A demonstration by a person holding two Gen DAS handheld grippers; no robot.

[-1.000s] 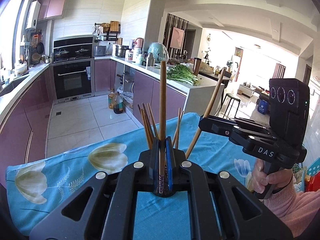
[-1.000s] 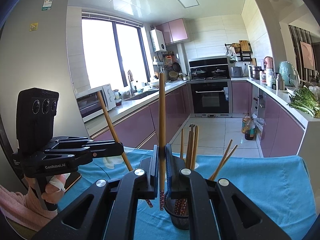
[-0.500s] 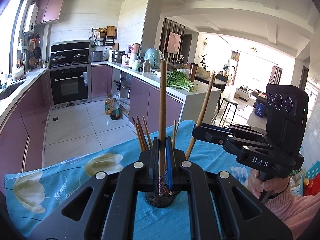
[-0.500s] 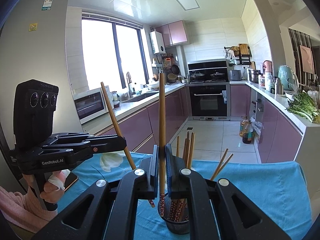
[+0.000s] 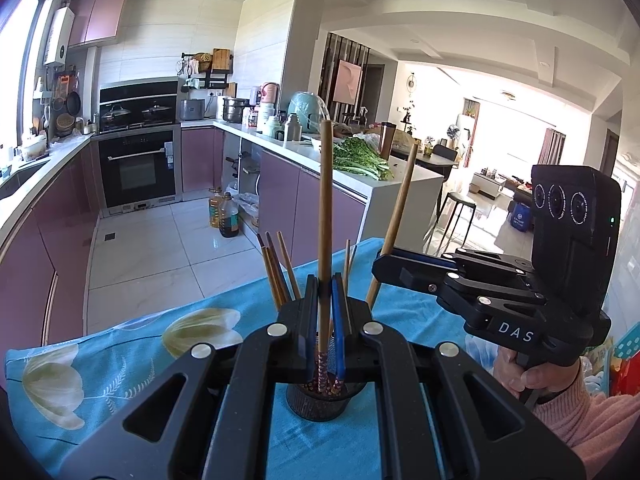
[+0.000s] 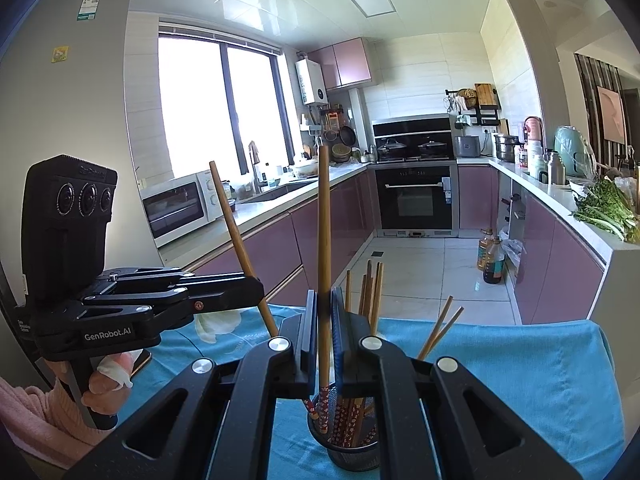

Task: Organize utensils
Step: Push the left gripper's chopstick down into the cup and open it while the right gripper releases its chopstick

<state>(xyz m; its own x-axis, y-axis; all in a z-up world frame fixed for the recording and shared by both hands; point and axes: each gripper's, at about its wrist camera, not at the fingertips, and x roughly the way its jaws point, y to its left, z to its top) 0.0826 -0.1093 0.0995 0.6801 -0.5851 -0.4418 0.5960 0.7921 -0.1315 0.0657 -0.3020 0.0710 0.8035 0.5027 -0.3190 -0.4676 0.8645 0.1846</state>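
I have one chopstick clamped in each gripper, and over the last second both have sunk toward the black mesh holder [image 5: 318, 400], which stands on the blue flowered cloth covering the bench [image 5: 120, 360], toward the edge nearest me. The left gripper [image 5: 325, 332] is closed tight on an upright brown chopstick [image 5: 325, 220]; a second ago its patterned tip hid behind the jaws, and now it shows below them, dipping just inside the holder's rim. The right gripper [image 6: 325, 344] is likewise closed on its own chopstick [image 6: 323, 240], whose red flowered tip now sits at the holder's mouth, beside the others already standing in it. In the left view the right gripper's chopstick leans outward at the top. Several chopsticks [image 6: 370, 288] already stand in the holder, leaning to different sides. A hand in a pink sleeve [image 5: 532, 376] grips the right handle. I judge both chopsticks are nearly placed: a little more lowering, then letting go, should drop them in with the rest.
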